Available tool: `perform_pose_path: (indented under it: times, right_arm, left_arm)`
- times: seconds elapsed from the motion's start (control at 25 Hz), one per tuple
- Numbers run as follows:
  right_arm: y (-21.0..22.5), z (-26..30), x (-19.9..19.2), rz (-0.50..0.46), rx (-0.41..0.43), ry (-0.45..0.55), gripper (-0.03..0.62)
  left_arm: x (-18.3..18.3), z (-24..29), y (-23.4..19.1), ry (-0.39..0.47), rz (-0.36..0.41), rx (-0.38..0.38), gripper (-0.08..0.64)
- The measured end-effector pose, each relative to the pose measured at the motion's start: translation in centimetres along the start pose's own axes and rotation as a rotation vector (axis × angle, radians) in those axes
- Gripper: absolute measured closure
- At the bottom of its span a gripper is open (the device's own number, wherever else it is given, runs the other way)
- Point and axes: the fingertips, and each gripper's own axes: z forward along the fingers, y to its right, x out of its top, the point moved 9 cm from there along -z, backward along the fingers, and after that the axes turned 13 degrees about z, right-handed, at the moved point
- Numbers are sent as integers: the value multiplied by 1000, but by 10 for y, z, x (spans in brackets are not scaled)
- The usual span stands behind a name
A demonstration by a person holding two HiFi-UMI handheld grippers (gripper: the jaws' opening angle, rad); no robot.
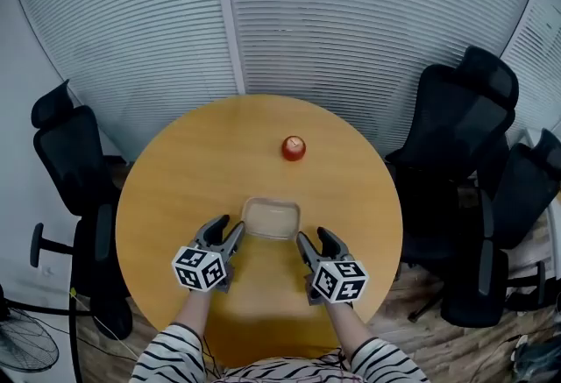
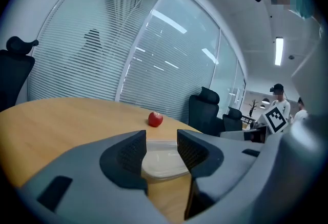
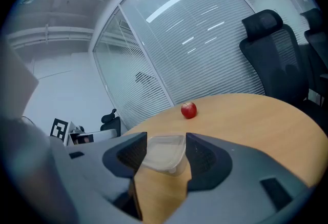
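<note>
- Clear plastic container (image 1: 272, 219): lies empty on the round wooden table (image 1: 175, 171), in the near half and close to the person.
- Left gripper (image 1: 226, 230): sits low over the table at the container's near-left corner. Its jaws stand partly apart and grip nothing. In the left gripper view (image 2: 161, 142) the container (image 2: 163, 164) shows in the gap, just past the tips; contact cannot be made out.
- Right gripper (image 1: 313, 238): mirrors it at the near-right corner. Its jaws are likewise partly apart and empty, and the container (image 3: 165, 152) shows between them in the right gripper view (image 3: 166, 147).
- Red apple (image 1: 294, 147): stands alone on the table beyond the container, well apart from both grippers.
- Black office chairs: one on the left (image 1: 70, 162), several on the right (image 1: 460, 127).
- Glass wall with blinds (image 1: 351, 22): runs behind the table.
</note>
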Motion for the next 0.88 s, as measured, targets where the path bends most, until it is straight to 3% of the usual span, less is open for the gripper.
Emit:
perform_pose_path:
  times: [0.44,0.88]
  right_arm:
    - [11,55,-17,-24,-1,-87,348]
    - [16,80,-29,-13,-9,-118,348]
  left_arm:
    - [-46,40,-21,-117,-65,17,379]
    - [-64,58,-26,-132,-128,-32,380]
